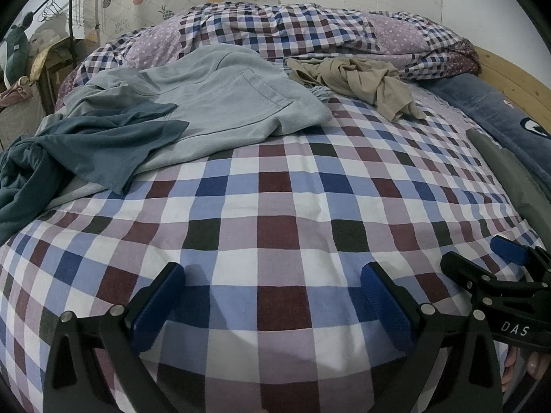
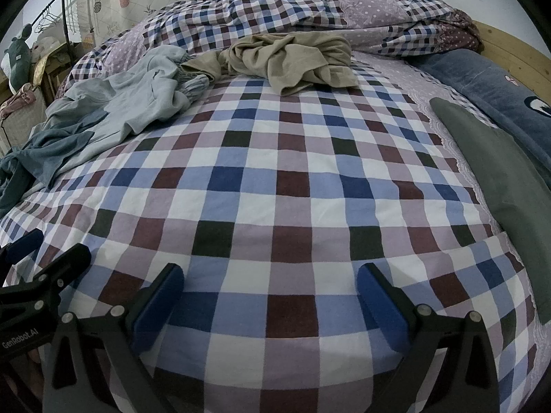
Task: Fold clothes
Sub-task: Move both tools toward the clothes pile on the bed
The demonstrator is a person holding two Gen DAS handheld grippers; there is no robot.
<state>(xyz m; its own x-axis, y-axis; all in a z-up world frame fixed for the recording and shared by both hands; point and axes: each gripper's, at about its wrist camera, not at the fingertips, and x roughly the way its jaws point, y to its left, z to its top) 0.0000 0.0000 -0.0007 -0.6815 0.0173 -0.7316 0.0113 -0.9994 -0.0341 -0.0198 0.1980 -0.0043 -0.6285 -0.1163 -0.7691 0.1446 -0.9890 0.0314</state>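
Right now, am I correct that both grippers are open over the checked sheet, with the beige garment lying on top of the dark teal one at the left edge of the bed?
Not quite. The beige garment lies crumpled apart, far up the bed by the duvet, as the right wrist view shows. The dark teal garment overlaps the light grey-blue one. Both the left gripper and right gripper are open over the checked sheet.

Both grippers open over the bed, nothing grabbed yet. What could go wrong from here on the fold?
1. The dark teal garment overlaps the light blue garment; grabbing one may drag the other.
2. The beige garment is bunched against the rumpled duvet, so a pinch might catch bedding.
3. The checked sheet could get pinched with thin fabric.
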